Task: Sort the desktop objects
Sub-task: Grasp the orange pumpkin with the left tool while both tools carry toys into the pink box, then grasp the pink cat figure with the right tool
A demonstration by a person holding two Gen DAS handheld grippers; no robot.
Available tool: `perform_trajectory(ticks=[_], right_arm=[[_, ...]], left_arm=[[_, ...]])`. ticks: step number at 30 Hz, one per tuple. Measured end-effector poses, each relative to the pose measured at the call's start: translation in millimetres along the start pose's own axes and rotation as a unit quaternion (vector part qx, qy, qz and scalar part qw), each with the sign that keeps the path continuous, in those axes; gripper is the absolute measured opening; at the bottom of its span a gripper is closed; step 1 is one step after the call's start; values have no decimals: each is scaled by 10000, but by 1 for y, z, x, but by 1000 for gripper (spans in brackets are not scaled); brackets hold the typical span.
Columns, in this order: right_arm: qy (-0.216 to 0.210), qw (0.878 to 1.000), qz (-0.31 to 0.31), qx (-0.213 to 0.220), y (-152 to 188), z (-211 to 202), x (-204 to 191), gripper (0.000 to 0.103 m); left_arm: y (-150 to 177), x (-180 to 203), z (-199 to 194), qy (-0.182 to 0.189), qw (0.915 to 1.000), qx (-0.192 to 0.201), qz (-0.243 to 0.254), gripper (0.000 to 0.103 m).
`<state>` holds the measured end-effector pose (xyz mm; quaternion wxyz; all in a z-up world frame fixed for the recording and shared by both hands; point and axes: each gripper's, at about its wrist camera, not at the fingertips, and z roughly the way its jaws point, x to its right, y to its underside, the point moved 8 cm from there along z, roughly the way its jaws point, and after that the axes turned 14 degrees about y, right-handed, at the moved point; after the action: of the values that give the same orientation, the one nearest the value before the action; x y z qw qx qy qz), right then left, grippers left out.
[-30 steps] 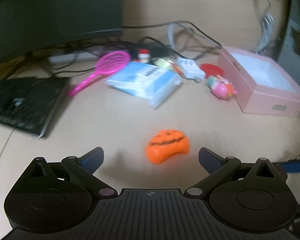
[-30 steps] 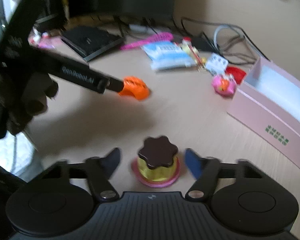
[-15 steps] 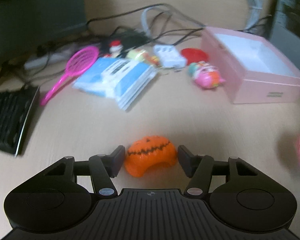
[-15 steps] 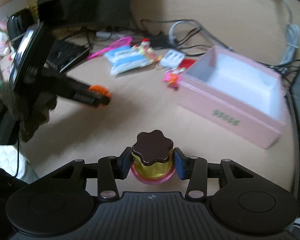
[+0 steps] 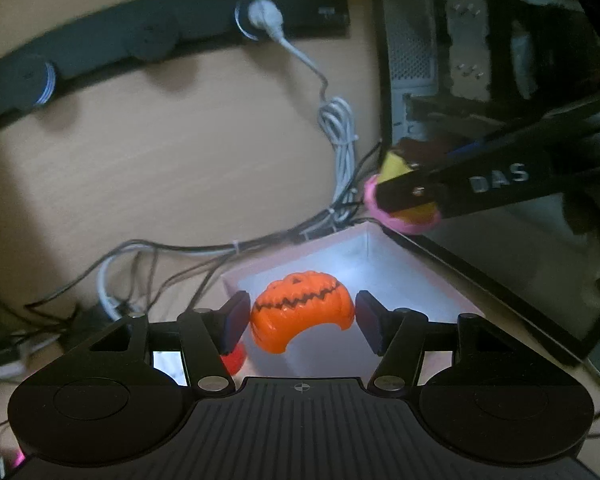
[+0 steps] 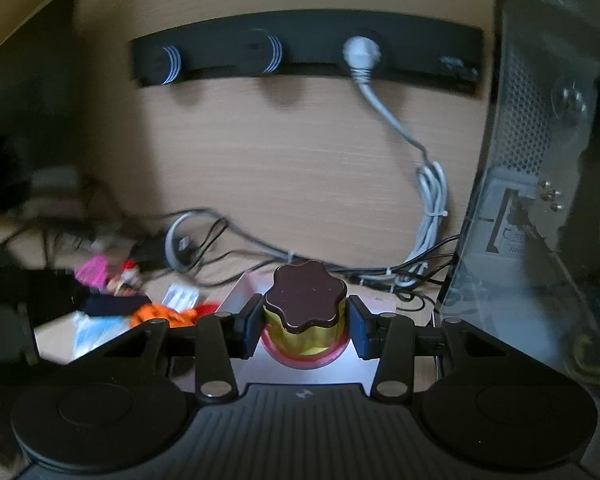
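White letters "DAS" stand on the black arm of the right tongs

Orange pumpkin toy: glossy moulded plastic, ribbed. Toy cake: smooth brown plastic top, shiny gold sides. Pink box: matt card, white inside. Back panel, 12 o'clock: matt wood-grain. PC case, 3 o'clock: perforated metal, clear glossy side.
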<state>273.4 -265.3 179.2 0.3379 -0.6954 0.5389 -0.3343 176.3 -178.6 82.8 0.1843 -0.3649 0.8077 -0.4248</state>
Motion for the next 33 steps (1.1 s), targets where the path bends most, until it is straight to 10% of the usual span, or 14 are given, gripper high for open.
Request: perform_trajectory(ticks=[4,9,20,26,33], right_arm=[[-77,9995,173,-264,4,29,2,52],[-56,9991,-310,-298,13,34,-21,53],[-881,9735,-2015,-621,57,56,-191,46],[-112,9600,-2730,-607,89,97,-231,30],[-320,9627,-2553,-832,110,79,-223,30]], left_arm=[[10,-18,8,137,9992,-174,-339,91],[59,-51,-27,-302,9937,-372,-1009,95],[177,-140,-118,-1983,9371,-1108,-2652,97],[164,-139,-146,-2257,9361,-794,-2580,98],[153,-135,-157,-2259,9443,-642,-2305,100]])
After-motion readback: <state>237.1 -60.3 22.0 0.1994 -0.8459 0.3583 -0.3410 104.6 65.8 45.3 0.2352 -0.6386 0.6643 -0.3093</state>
